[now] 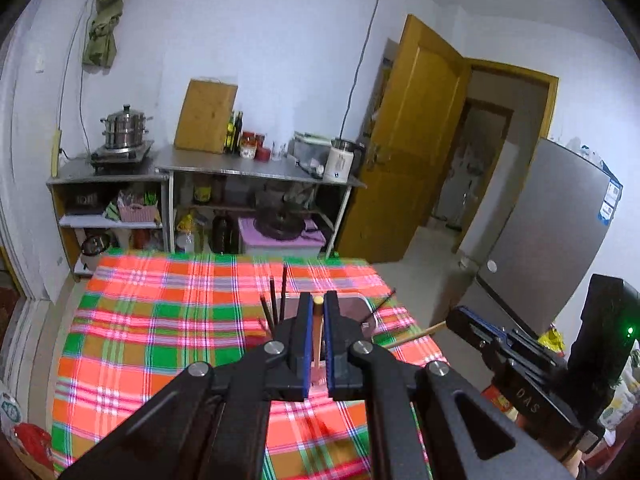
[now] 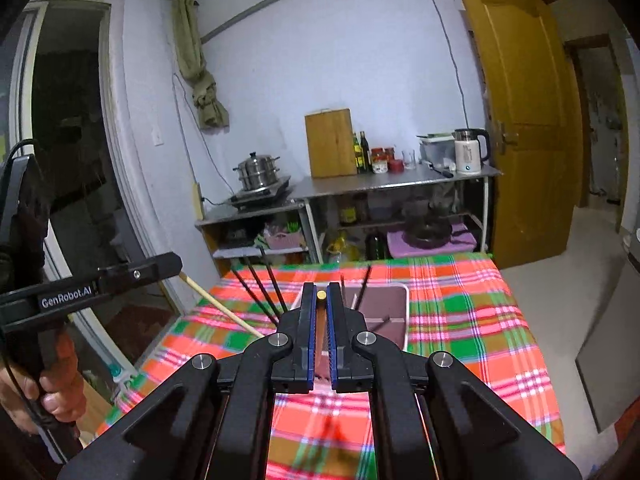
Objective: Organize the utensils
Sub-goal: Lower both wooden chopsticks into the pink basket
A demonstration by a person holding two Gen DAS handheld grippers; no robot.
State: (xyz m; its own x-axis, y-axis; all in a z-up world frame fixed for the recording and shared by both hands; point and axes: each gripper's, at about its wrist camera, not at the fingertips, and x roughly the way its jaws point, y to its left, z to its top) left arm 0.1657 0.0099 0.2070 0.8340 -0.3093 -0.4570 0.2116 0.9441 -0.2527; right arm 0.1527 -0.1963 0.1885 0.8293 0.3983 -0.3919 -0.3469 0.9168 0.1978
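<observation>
Both claws are clamped on pale chopsticks: the left claw [image 1: 318, 308] on one chopstick [image 1: 317, 332], the right claw [image 2: 320, 300] on another [image 2: 320, 295]. Low in the frame lies the plaid-covered surface [image 2: 460, 320], with a tray [image 2: 402, 300] at centre.

Your tabletop [image 2: 460, 320] wore a red, green and orange plaid cloth [image 1: 160, 340]; a white-rimmed tray [image 2: 404, 320] sat on it.

Upright chopsticks [image 1: 276, 300] and tray [image 2: 404, 320] ahead; plaid cloth [image 1: 160, 320] left clear.
</observation>
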